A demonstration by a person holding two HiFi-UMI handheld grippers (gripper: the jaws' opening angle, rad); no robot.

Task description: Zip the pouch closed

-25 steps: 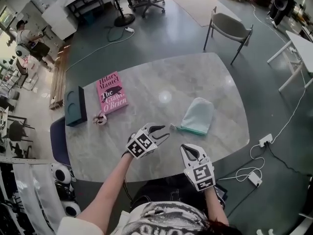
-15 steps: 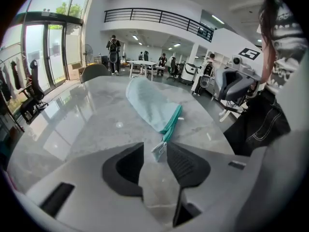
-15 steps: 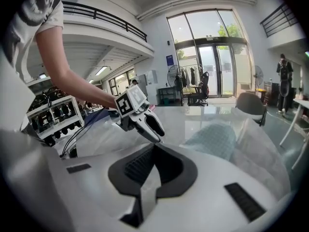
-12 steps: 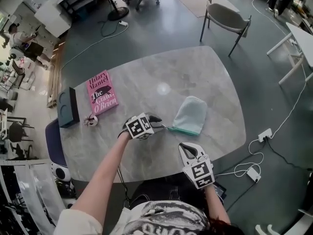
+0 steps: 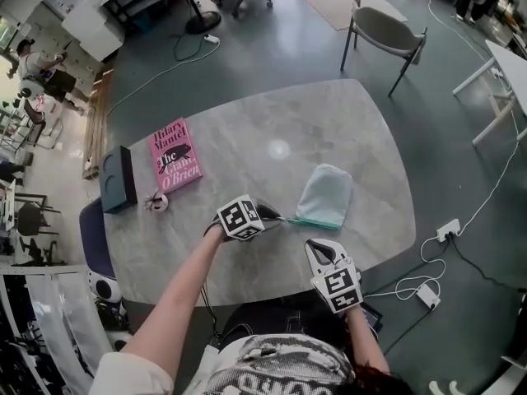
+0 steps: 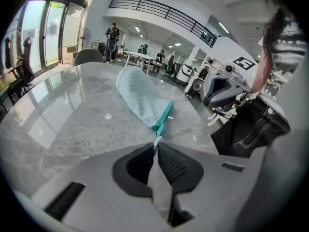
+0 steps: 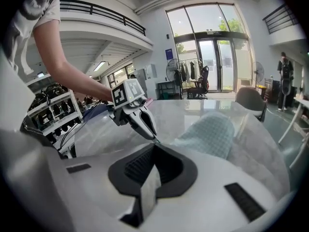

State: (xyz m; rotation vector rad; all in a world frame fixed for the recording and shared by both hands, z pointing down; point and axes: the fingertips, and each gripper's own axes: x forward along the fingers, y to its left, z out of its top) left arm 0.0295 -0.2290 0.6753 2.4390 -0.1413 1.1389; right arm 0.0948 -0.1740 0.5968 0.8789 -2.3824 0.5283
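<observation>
starting at the left edge of the table [image 5: 346, 113], a dark box [image 5: 118, 179] is lying flat, with a pink book [image 5: 175, 155] just beside it and a small object [image 5: 156, 201], too small to name, near the book's front corner. moving right, the left gripper [image 5: 275, 216] is pointing in from the front edge and its jaws are closing, with the pale zip pull [image 6: 156, 140] pinched between their tips. the pull is sitting at the left end of the teal zip [image 6: 164, 120], which is running along the front side of the mint pouch [image 5: 328, 189]. the pouch is lying flat on the right half of the table, near the front edge. further right, the right gripper [image 5: 319, 247] is hanging clenched and empty over the front edge, near the pouch but not touching it.

i'd say the job is only beginning: the pull is being caught, the run along the zip is yet to come, and nothing is pinning the pouch. how far the teeth are already meeting i cannot tell. bare table is stretching behind and left of the pouch, and some is remaining to its right before the right edge, so a pull that way is looking safe. the chair [image 5: 383, 31] is standing well apart past the far edge.
</observation>
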